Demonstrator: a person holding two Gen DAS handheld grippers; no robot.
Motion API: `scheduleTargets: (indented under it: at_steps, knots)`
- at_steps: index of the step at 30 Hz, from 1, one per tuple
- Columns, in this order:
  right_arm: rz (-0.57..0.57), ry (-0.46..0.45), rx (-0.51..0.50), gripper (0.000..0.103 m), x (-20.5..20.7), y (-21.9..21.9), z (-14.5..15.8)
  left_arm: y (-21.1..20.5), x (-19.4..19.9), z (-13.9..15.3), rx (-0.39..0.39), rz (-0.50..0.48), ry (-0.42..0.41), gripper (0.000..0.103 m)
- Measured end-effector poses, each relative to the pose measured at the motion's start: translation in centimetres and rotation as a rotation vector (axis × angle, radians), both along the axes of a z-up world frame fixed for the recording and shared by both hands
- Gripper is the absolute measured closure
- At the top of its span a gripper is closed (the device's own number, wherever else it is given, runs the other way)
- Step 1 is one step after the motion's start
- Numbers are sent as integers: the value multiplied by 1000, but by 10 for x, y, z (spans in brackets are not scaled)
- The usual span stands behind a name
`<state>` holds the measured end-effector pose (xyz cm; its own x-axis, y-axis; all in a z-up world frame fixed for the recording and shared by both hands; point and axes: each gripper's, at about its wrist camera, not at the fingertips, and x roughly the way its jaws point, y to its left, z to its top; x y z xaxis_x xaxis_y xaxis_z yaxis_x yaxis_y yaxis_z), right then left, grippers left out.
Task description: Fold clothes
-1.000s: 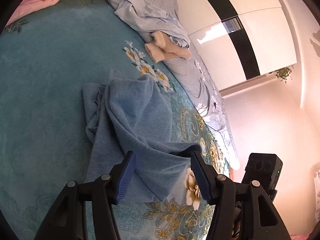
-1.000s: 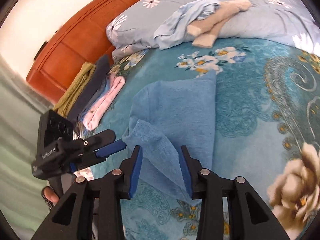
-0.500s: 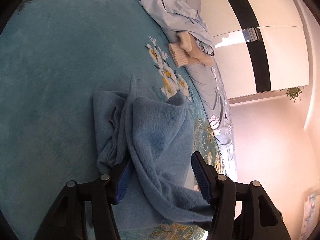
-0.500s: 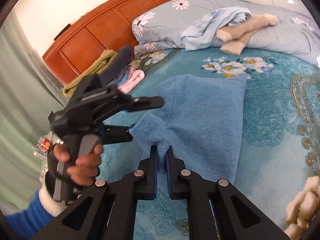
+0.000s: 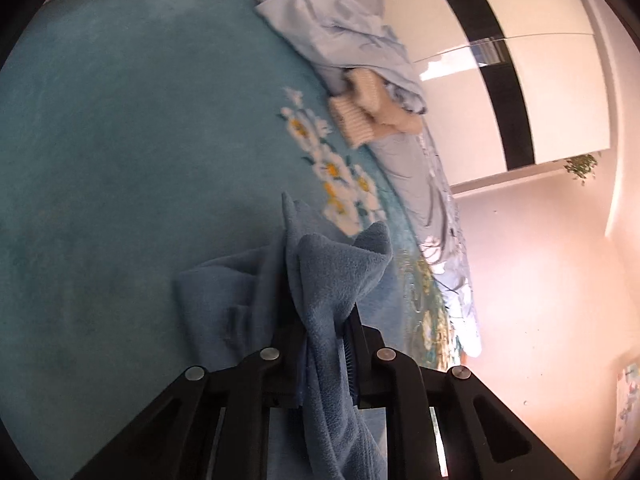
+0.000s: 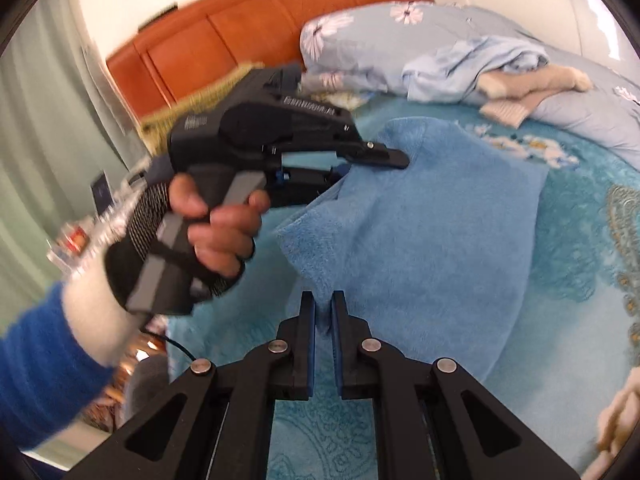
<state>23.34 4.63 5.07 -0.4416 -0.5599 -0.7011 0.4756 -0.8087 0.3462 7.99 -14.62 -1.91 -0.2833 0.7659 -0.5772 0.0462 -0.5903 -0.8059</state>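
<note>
Both grippers clamped on the blue towel (image 6: 440, 232), lifted off the teal bedspread (image 5: 120, 140).
We see left gripper (image 5: 324, 344) pinching a bunched edge; right gripper (image 6: 323, 312) nearly closed on a corner at 6 o'clock.

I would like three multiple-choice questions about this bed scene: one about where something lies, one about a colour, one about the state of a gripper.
1. Where do the beige socks lie?
A. on the light blue bedding near the pillow
B. on the floor
C. on the headboard

2. What colour is the cloth being folded?
A. pink
B. blue
C. green

3. How is the right gripper?
A. wide open, holding nothing
B. out of view
C. closed on the cloth's edge

Answers: 1 A, the socks rest on crumpled pale bedding beside the pillow. 2 B, the towel-like fabric is plainly blue. 3 C, its fingers pinch a fold of cloth, as does the left gripper.
</note>
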Motion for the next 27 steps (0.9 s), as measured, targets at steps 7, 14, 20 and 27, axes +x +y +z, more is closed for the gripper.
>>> scheduleTargets:
  at_steps: [7, 14, 20, 27]
  knots:
    - [33, -43, 27, 91, 7, -6, -14, -19, 5, 9, -6, -3, 26, 63]
    - [-181, -63, -162, 62, 33, 68, -4, -11, 7, 47, -198, -68, 149, 32]
    - [-388, -218, -363, 54, 38, 113, -31, -6, -13, 33, -364, -25, 141, 32]
    - [-466, -356, -546, 53, 34, 120, -55, -10, -17, 3, -138, -42, 43, 31]
